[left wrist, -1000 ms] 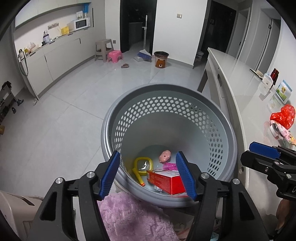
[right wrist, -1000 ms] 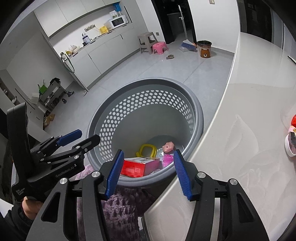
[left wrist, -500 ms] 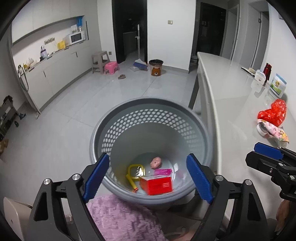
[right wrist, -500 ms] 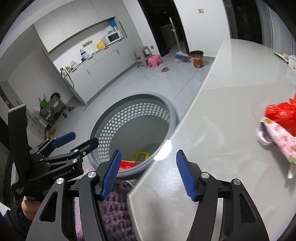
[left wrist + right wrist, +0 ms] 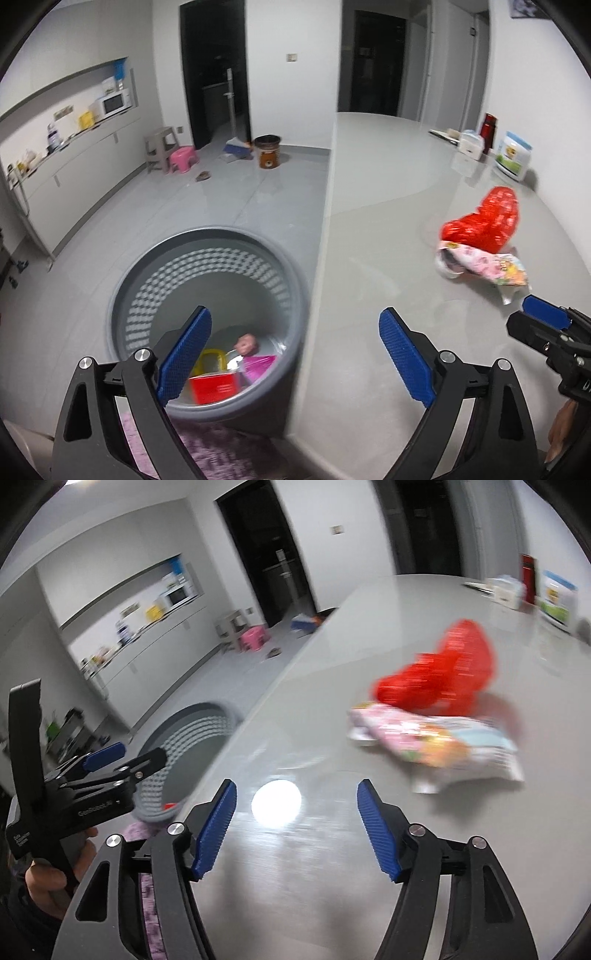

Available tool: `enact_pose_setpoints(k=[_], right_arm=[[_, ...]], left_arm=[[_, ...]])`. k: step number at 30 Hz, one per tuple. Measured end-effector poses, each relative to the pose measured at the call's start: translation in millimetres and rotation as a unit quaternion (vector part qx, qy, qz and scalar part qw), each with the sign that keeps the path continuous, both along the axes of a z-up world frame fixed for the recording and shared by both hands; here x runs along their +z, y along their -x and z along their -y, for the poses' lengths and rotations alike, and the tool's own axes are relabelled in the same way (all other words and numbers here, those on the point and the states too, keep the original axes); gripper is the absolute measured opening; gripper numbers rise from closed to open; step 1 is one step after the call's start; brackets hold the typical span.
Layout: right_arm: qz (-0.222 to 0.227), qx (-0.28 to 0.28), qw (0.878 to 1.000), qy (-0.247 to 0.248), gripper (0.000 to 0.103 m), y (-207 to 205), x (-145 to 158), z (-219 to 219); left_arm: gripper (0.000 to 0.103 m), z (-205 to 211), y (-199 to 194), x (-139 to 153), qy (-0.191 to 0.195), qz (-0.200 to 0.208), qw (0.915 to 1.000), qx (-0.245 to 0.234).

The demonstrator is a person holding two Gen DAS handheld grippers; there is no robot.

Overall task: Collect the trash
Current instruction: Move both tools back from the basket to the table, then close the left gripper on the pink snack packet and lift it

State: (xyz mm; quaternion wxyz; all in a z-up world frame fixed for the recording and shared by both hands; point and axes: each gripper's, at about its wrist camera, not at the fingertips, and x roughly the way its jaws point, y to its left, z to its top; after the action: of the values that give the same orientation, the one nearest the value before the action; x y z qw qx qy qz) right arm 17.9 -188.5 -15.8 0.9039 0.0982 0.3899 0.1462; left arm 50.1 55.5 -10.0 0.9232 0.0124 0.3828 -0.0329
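A grey perforated basket stands on the floor beside the grey counter. It holds a red box, a yellow item, a pink wrapper and a small pink lump. On the counter lie a crumpled red bag and a pink printed snack bag; both also show in the right wrist view, the red bag behind the snack bag. My left gripper is open and empty, straddling the counter edge. My right gripper is open and empty over the counter, short of the bags.
At the counter's far end stand a red bottle, a white box and a blue-and-white carton. A purple fuzzy cloth lies below the basket. Across the floor are a brown bin, a pink stool and cabinets.
Both grippers have swung right and up, from over the basket toward the counter. The left jaws have opened wider. The bags now sit much nearer the right gripper.
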Motion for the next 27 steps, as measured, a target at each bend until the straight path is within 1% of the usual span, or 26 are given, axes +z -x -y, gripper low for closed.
enact_pose_setpoints(k=[4, 7, 11, 14, 20, 24, 27], right_arm=[[-0.001, -0.046, 0.999, 0.017, 0.066, -1, -3, 41], [-0.003, -0.065, 0.998, 0.027, 0.066, -8, -6, 62], [-0.003, -0.082, 0.996, 0.031, 0.066, -13, -7, 86], [-0.006, -0.094, 0.995, 0.042, 0.066, -26, -8, 102], [-0.01, -0.102, 0.991, 0.086, 0.066, -50, -8, 104], [-0.014, -0.087, 0.99, 0.111, 0.066, -58, -16, 93], [-0.017, -0.066, 0.99, 0.127, 0.066, -56, -22, 78]], left_arm=[[0.091, 32, -6, -2, 0.004, -0.001, 0.9998, -0.02], [0.091, 55, -12, -7, 0.006, -0.007, 0.9995, -0.032], [0.091, 75, -19, -13, 0.011, -0.018, 0.9991, -0.037], [0.091, 84, -23, -16, 0.012, -0.022, 0.999, -0.037], [0.091, 95, -30, -22, 0.013, -0.03, 0.9989, -0.034], [0.091, 97, -34, -25, 0.011, -0.034, 0.9989, -0.03], [0.091, 96, -36, -27, 0.01, -0.036, 0.999, -0.024]])
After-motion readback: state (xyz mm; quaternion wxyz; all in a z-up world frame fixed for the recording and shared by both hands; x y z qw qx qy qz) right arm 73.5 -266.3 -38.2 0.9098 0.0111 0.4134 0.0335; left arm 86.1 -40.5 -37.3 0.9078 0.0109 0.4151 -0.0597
